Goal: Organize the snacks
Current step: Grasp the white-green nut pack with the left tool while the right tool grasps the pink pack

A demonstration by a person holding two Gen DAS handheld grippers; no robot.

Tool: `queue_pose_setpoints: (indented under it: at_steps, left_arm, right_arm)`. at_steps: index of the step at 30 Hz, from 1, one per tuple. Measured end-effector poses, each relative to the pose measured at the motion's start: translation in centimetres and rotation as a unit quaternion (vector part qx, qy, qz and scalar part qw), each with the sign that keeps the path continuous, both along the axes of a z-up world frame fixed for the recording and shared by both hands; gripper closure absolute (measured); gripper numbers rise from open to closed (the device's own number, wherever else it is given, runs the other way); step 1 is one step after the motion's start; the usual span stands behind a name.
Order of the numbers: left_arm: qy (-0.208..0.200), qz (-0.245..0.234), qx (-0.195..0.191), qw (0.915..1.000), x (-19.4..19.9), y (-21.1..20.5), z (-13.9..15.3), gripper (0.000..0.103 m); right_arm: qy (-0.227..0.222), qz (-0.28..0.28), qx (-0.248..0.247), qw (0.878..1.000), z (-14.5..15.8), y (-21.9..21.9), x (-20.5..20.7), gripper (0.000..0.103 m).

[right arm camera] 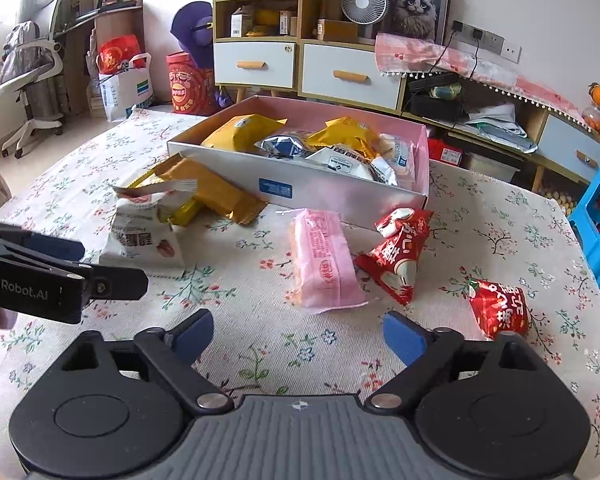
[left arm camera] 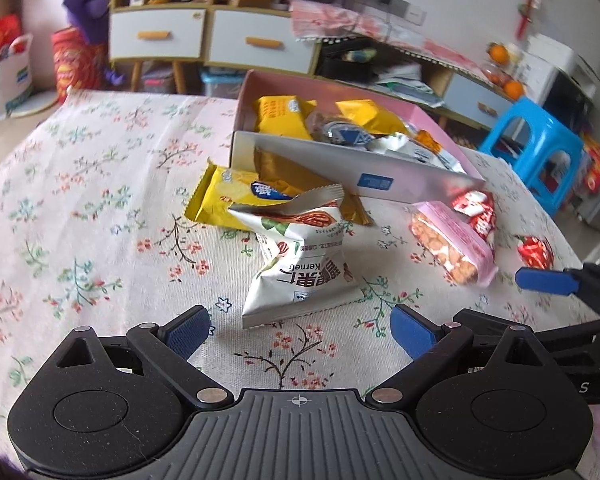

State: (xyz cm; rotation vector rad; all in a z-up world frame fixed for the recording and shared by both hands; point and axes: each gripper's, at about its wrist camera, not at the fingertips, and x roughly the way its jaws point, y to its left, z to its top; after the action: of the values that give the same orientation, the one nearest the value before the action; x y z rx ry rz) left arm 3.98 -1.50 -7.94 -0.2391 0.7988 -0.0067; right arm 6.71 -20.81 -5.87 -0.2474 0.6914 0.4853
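The left gripper (left arm camera: 300, 330) hangs low over the counter (left arm camera: 100, 208) with its jaws spread wide and nothing between them. Just ahead lies a white nut packet (left arm camera: 300, 264), puffed and crinkled, printed "kernels" among Chinese characters. It looks light, soft and slippery; the flat crimped seam at the near edge seems the safest place to pinch, since squeezing the belly could crush what is inside.

The right gripper (right arm camera: 298, 334) is likewise wide open and empty, facing a pink biscuit packet (right arm camera: 324, 258). Beside that lie two red packets (right arm camera: 400, 252) (right arm camera: 498, 306) with white Chinese writing. The left gripper's body reads "GenRobot.AI".

Further back, yellow packets (right arm camera: 216, 192) rest against the box (right arm camera: 320, 196), which bears a small blue label, unreadable, and already holds several snacks.
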Motion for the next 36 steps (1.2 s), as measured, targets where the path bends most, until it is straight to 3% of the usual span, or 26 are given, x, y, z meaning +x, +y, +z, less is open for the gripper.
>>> queue_pose_setpoints:
  at_steps: [4, 11, 14, 19, 24, 32, 36]
  left_arm:
    - [-0.005, 0.017, -0.011, 0.9998, 0.6, 0.0, -0.1, 0.007]
    - [-0.01, 0.027, -0.022, 0.9993, 1.9, -0.9, 0.1, 0.014]
    - [-0.005, 0.038, -0.022, 0.999, 2.3, -1.0, -0.1, 0.022]
    - [-0.001, 0.055, -0.02, 0.9983, 2.6, -0.7, 0.0, 0.047]
    - [0.004, 0.053, -0.024, 0.9983, 2.6, -0.2, 0.3, 0.057]
    - [0.011, 0.043, -0.017, 0.9989, 2.1, 0.7, 1.1, 0.062]
    - [0.02, 0.045, -0.022, 0.9985, 2.0, 1.3, 1.2, 0.062]
  right_arm:
    - [-0.002, -0.005, 0.001, 1.0, 0.0, 0.1, 0.9, 0.036]
    - [0.004, -0.032, -0.002, 0.999, -0.6, 1.0, 2.7, 0.039]
    - [0.006, -0.042, -0.004, 0.999, -0.7, 1.3, 3.3, 0.044]
    - [0.009, -0.053, -0.006, 0.999, -0.8, 1.7, 4.1, 0.045]
    - [0.015, -0.052, -0.006, 0.999, -0.5, 2.2, 4.4, 0.053]
    - [0.061, -0.019, 0.041, 0.997, 0.7, 2.8, 3.8, 0.061]
    - [0.05, -0.008, 0.033, 0.998, 0.8, 3.8, 3.3, 0.059]
